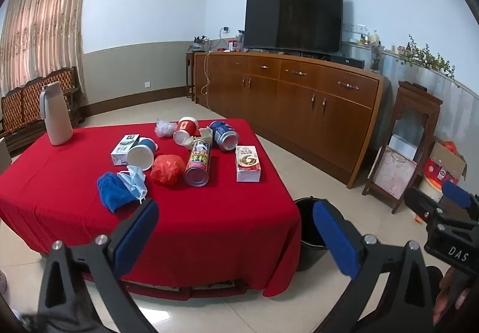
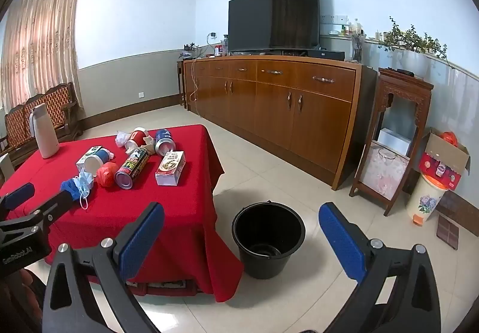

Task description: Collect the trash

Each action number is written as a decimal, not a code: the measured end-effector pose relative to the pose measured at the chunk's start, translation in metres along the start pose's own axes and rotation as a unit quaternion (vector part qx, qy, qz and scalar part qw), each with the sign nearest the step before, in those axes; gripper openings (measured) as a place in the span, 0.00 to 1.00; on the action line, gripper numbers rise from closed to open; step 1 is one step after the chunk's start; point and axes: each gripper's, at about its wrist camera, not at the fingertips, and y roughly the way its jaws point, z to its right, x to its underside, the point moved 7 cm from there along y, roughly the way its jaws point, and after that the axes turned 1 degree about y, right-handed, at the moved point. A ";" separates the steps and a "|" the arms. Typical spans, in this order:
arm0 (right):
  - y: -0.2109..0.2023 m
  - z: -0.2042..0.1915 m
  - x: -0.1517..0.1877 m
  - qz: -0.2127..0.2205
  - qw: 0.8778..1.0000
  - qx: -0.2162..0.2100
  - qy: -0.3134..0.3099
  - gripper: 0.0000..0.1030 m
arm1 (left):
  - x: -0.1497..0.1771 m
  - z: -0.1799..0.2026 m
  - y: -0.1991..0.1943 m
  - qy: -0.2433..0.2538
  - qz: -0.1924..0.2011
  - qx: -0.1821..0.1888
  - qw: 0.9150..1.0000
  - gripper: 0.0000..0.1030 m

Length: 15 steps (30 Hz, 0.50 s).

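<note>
From the left wrist camera, the left gripper (image 1: 236,231) hangs with its blue-padded fingers (image 1: 136,231) spread wide and nothing between them, above the near edge of the red-clothed surface (image 1: 60,183). Just ahead of the left finger lie a crumpled blue cloth (image 1: 113,191) and a pale blue face mask (image 1: 135,180), touching each other. Beyond them sit a crumpled red plastic bag (image 1: 167,169), a tipped white-and-blue paper cup (image 1: 141,153) and a small white-and-green carton (image 1: 125,149). Farther ahead, between the fingers, lie a red spray can on its side (image 1: 198,161), a blue drink can (image 1: 224,135), a red-and-white cup (image 1: 185,129) and a white food box (image 1: 247,164). Behind the right finger a black plastic bucket (image 1: 308,243) stands on the tiled floor. The right gripper (image 1: 443,207) shows at the far right edge.

From the right wrist camera, the right gripper (image 2: 241,238) also has its fingers (image 2: 342,240) well apart, holding nothing. The black bucket (image 2: 268,243) stands between them, just beside the draped corner of the surface. The trash lies well ahead and left of the left finger, near a tall beige thermos jug (image 2: 43,131).
</note>
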 end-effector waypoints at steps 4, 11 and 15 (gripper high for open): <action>0.000 -0.001 0.000 -0.003 1.000 -0.001 0.000 1.00 | -0.001 0.001 -0.002 0.003 0.004 0.001 1.000 1.00; -0.001 -0.002 -0.005 -0.003 1.000 0.001 -0.001 1.00 | -0.002 0.001 -0.001 0.001 0.001 -0.001 1.000 1.00; 0.000 -0.005 -0.005 -0.001 1.000 0.000 -0.001 1.00 | 0.000 0.001 -0.002 0.000 0.003 -0.001 1.000 1.00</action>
